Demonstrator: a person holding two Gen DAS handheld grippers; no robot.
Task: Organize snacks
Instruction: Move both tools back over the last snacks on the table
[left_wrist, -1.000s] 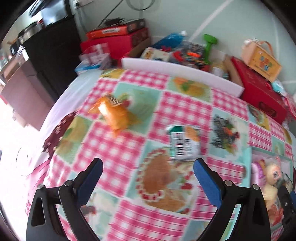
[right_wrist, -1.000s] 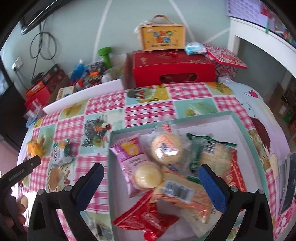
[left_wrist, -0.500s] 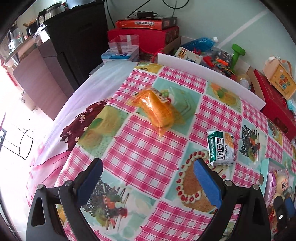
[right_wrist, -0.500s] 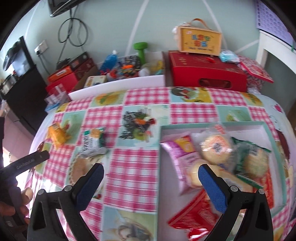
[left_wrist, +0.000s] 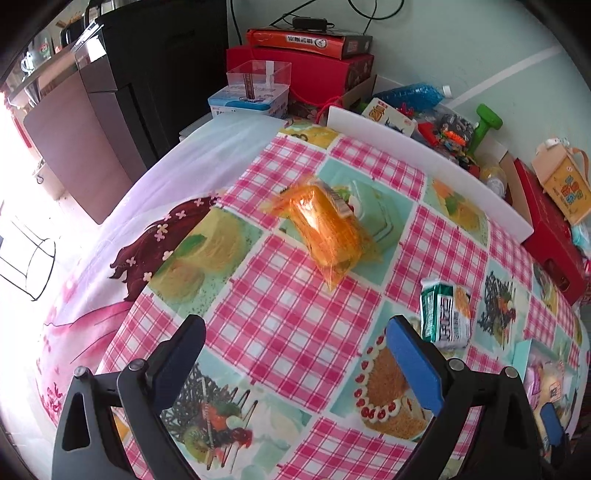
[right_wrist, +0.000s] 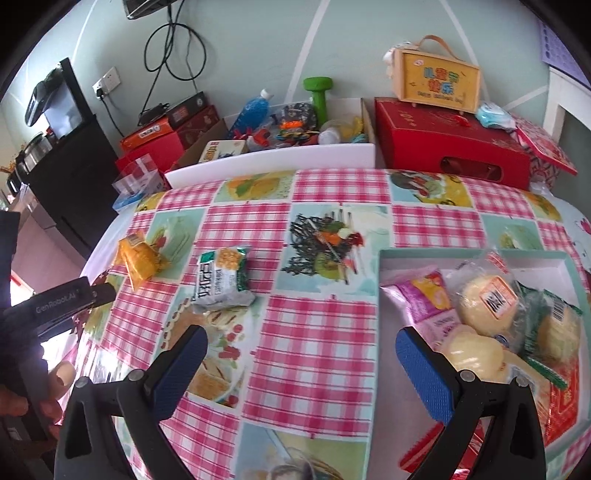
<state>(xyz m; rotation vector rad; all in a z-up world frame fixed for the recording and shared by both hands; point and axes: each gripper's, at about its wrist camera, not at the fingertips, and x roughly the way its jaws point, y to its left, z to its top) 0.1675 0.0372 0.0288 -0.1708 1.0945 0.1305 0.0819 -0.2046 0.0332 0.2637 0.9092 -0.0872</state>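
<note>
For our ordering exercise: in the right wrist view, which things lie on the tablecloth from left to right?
Orange snack packet → green-and-white snack packet → tray of snacks.

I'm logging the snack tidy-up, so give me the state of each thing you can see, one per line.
Left gripper: jaws open, empty.
Right gripper: jaws open, empty.
Orange pack: sealed, loose on the tablecloth.
Green pack: sealed, loose on the tablecloth.
Tray: open, holding several wrapped snacks.
</note>
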